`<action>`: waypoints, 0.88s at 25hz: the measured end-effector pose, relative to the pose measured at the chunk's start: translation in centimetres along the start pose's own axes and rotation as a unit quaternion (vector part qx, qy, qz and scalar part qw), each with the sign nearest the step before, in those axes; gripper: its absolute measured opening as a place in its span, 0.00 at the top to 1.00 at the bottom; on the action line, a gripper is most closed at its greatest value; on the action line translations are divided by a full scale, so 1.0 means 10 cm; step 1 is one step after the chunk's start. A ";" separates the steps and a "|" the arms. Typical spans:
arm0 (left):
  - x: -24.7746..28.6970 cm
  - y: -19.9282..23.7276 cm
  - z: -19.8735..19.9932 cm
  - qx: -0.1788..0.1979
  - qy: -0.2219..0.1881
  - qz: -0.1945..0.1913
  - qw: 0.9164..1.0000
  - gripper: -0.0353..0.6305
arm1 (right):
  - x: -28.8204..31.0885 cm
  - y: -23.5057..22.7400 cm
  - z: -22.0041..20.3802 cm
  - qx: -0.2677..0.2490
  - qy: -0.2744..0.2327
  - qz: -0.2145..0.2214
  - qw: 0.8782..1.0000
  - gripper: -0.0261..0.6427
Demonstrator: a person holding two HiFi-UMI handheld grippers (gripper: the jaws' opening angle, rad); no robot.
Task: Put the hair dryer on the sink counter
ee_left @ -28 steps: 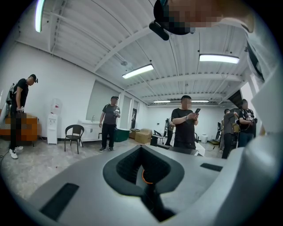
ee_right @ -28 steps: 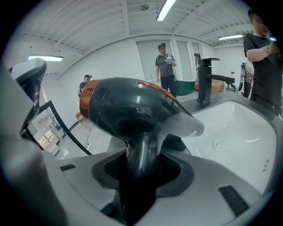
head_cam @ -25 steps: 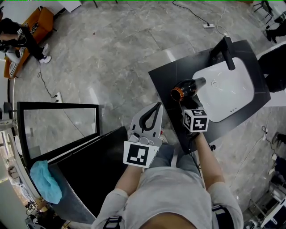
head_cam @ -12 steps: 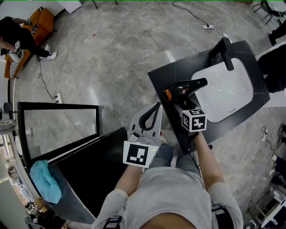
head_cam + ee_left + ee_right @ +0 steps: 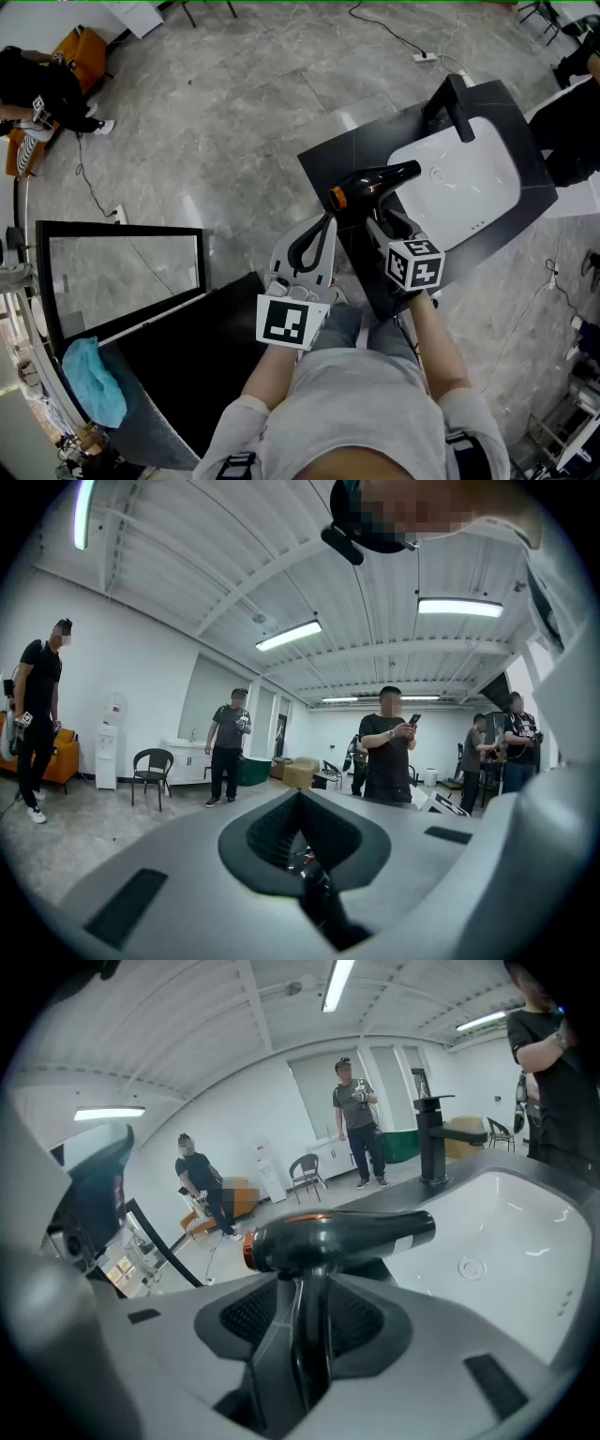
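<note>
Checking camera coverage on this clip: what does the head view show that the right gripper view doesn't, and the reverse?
Only the head view: the person's grey shirt and the marker cube on the right gripper.
Only the right gripper view: that gripper's jaws on the hair dryer handle, having just been closing with it between them; a standing person, a chair and ceiling lights.
Both: the held hair dryer, the black sink counter, the white basin and the black faucet.
</note>
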State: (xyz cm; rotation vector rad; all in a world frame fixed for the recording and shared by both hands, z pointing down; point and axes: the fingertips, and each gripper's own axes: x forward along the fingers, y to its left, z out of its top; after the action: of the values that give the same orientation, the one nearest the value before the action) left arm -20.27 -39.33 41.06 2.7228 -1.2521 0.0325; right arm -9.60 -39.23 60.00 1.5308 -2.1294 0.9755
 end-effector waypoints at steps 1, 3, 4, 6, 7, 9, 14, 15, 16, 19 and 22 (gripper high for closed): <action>0.01 -0.04 0.01 0.001 -0.001 -0.003 1.000 0.94 | -0.07 0.00 0.03 -0.001 -0.008 -0.002 1.000 0.72; 0.03 -0.13 0.03 0.002 -0.003 -0.010 1.000 0.94 | -0.21 -0.02 0.10 -0.004 -0.026 -0.007 1.000 0.89; 0.04 -0.17 0.05 0.003 -0.004 -0.014 1.000 0.94 | -0.27 -0.02 0.13 -0.005 -0.034 -0.006 0.999 0.93; 0.07 -0.26 0.08 0.005 -0.008 -0.022 1.000 0.94 | -0.40 -0.02 0.18 -0.004 -0.046 0.004 0.999 0.95; 0.08 -0.31 0.10 0.006 -0.010 -0.027 1.000 0.94 | -0.47 -0.02 0.21 -0.005 -0.053 0.007 0.999 0.95; 0.10 -0.41 0.13 0.008 -0.013 -0.036 0.999 0.94 | -0.62 -0.04 0.26 -0.009 -0.067 0.005 0.998 0.95; 0.14 -0.68 0.19 0.016 -0.014 -0.060 0.998 0.94 | -1.05 -0.07 0.43 -0.018 -0.108 -0.001 0.994 0.95; 0.14 -0.73 0.18 0.019 -0.010 -0.066 0.998 0.94 | -1.13 -0.06 0.47 -0.019 -0.117 -0.001 0.993 0.95; 0.15 -0.78 0.19 0.021 -0.009 -0.071 0.997 0.94 | -1.22 -0.06 0.51 -0.021 -0.127 -0.001 0.992 0.95; 0.16 -0.93 0.22 0.028 -0.010 -0.084 0.996 0.94 | -1.49 -0.04 0.63 -0.030 -0.156 -0.003 0.987 0.95; 0.17 -1.07 0.26 0.032 -0.012 -0.096 0.995 0.94 | -1.74 -0.02 0.73 -0.042 -0.182 -0.007 0.982 0.95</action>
State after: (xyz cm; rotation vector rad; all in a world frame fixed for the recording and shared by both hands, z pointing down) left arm -11.18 -34.10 37.30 2.8945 -1.0061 0.0202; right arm -2.28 -32.30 44.01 1.7910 -2.3606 0.6252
